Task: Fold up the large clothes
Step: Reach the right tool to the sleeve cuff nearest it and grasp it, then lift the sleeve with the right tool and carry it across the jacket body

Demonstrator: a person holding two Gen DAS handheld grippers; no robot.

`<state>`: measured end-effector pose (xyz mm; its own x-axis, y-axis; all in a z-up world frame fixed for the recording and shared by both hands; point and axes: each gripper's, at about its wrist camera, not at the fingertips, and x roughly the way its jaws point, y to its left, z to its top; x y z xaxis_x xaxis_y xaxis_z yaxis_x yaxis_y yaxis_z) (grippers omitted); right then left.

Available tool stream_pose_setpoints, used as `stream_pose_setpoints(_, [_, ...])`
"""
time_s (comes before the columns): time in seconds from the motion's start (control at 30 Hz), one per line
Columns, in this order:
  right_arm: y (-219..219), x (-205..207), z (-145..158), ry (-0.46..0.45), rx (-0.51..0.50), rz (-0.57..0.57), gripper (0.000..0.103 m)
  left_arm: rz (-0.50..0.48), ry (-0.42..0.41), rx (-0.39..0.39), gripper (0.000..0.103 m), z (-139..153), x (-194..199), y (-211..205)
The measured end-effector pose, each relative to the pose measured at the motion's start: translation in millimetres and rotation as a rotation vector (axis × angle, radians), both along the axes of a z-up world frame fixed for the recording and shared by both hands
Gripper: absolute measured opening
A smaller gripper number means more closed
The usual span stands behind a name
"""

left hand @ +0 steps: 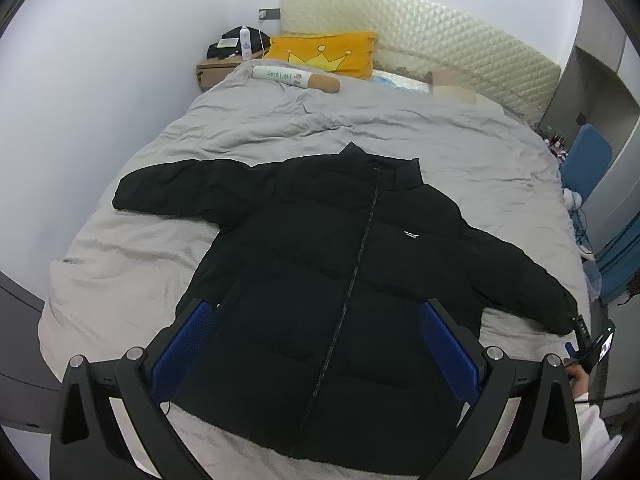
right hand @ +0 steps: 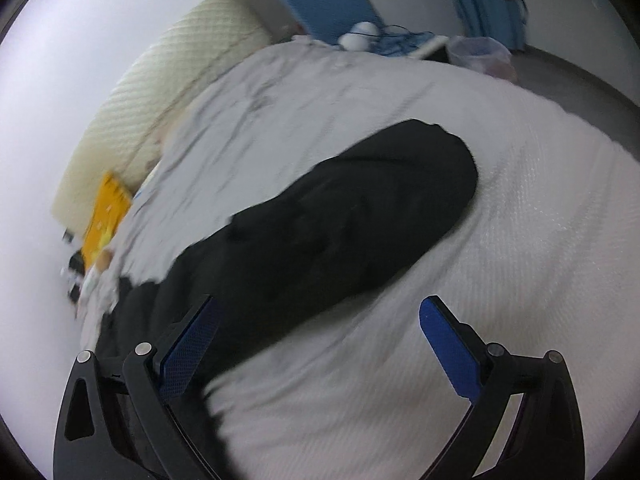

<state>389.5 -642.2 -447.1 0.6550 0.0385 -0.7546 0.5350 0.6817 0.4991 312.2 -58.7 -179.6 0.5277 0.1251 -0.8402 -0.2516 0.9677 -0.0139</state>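
Note:
A black puffer jacket (left hand: 340,264) lies flat and zipped, front up, on the grey bed cover (left hand: 248,128), both sleeves spread out. My left gripper (left hand: 316,312) is open and empty, hovering above the jacket's lower body. My right gripper (right hand: 318,312) is open and empty, above the jacket's right sleeve (right hand: 360,216), whose cuff points away; its right finger is over bare cover (right hand: 500,280). The right gripper also shows in the left wrist view (left hand: 584,340), held by a hand near the sleeve's cuff. The right wrist view is blurred.
A yellow crown pillow (left hand: 324,54), a roll-shaped cushion (left hand: 296,78) and a padded headboard (left hand: 420,32) are at the bed's far end. A cluttered bedside stand (left hand: 228,56) is at the far left. Blue items and cables (left hand: 588,160) lie to the bed's right.

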Motion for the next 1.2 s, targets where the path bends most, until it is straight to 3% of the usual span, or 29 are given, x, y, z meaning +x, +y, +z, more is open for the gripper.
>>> stream_pose_setpoints(0.33, [-73, 16, -69, -0.041, 0.17, -0.23, 0.1, 0.067, 0.063, -0.043, 0.103, -42, 38, -5])
stream_pose_setpoints(0.6, [-91, 23, -86, -0.1, 0.194, -0.263, 0.1, 0.029, 0.095, -0.014, 0.103, -51, 51, -13])
stream_pose_setpoints(0.7, [-92, 32, -86, -0.136, 0.222, -0.227, 0.1, 0.028, 0.096, -0.017, 0.103, -46, 52, -12])
stream_pose_setpoints(0.8, [-92, 43, -83, -0.139, 0.255, -0.179, 0.085, 0.032, 0.092, -0.028, 0.103, -36, 50, -12])
stream_pose_setpoints(0.97, [-91, 46, -67, -0.126, 0.251, -0.174, 0.028, -0.006, 0.065, 0.033, 0.103, -16, 41, -15])
stream_pose_setpoints(1.07, [-90, 38, -47, -0.143, 0.24, -0.156, 0.013, -0.018, 0.052, 0.028, 0.103, -6, 34, -14])
stream_pose_setpoints(1.2, [-87, 20, -9, -0.176, 0.217, -0.151, 0.008, -0.04, 0.037, 0.024, 0.103, 10, 21, -12])
